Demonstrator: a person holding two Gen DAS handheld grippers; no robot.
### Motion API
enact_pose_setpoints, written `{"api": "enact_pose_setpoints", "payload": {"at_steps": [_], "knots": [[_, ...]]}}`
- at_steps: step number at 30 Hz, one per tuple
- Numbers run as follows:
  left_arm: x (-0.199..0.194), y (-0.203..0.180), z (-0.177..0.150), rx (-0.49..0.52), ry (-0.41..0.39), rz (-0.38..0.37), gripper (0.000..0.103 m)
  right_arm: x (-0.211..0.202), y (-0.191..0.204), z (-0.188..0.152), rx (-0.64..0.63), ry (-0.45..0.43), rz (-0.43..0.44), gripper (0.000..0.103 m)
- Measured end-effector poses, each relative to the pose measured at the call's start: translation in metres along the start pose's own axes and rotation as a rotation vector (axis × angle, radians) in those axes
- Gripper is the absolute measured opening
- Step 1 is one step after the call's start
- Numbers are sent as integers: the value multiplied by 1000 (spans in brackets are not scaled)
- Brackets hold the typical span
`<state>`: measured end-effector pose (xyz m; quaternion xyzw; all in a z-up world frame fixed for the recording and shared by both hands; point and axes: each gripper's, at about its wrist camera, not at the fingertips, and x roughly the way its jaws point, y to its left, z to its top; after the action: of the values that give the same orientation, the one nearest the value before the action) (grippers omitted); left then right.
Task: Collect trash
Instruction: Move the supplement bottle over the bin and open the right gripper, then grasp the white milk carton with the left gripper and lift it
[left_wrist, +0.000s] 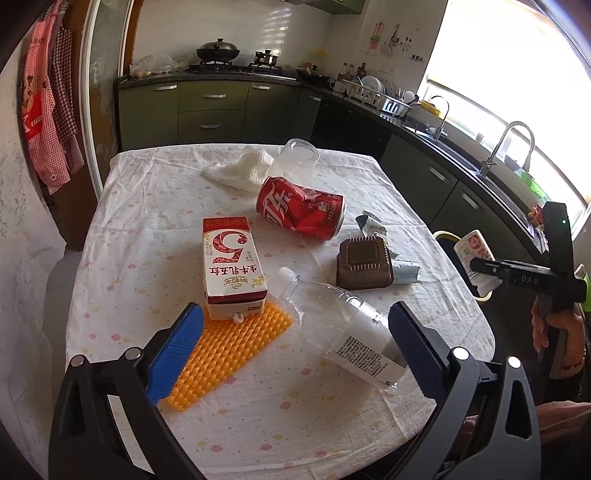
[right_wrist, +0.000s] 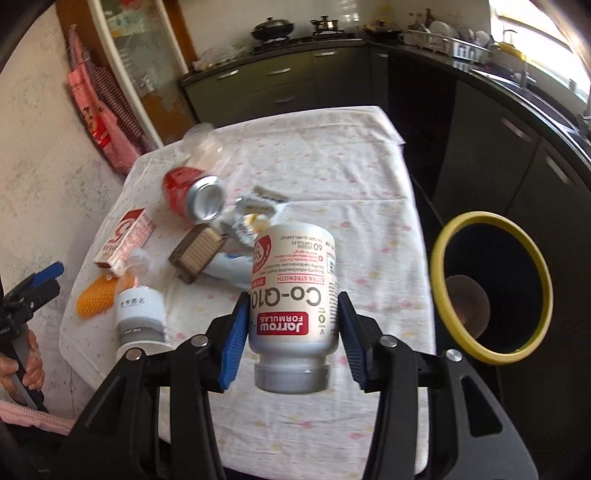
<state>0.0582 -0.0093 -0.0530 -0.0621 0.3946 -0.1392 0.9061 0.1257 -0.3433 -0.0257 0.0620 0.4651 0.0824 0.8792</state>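
Observation:
My right gripper (right_wrist: 293, 328) is shut on a white supplement bottle (right_wrist: 293, 295), held upside down above the table's right side; it also shows in the left wrist view (left_wrist: 474, 254). A black bin with a yellow rim (right_wrist: 439, 258) stands just right of the table. My left gripper (left_wrist: 295, 332) is open and empty over the near table, above a clear plastic bottle (left_wrist: 343, 328) and an orange mat (left_wrist: 229, 347). A milk carton (left_wrist: 231, 266), a dented red cola can (left_wrist: 301, 210), a brown tray (left_wrist: 364, 263) and wrappers (left_wrist: 371, 225) lie on the table.
A white cloth (left_wrist: 240, 168) and an upturned clear cup (left_wrist: 291, 162) lie at the table's far side. The table carries a white flowered cloth (left_wrist: 155, 206). Green cabinets and a sink counter (left_wrist: 461, 162) run behind and to the right. Aprons (left_wrist: 48, 110) hang at the left.

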Motion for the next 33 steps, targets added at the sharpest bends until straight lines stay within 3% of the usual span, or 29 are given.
{"api": "enact_pose_setpoints", "payload": {"at_steps": [4,10,18,24,33], "knots": [[6,-4,0,6,15,5,98,1,-66,10,122,-9,-106,45],[14,-13,2,15,36,13,98,33,-143,17,252,47,-203,45],[21,-21,7,25,49,26,98,73,-193,19,330,121,-266,45],[28,-25,9,36,66,26,98,64,-201,24,348,76,-307,48],[31,-22,7,37,76,27,98,16,-129,-10,256,-39,-229,53]]}}
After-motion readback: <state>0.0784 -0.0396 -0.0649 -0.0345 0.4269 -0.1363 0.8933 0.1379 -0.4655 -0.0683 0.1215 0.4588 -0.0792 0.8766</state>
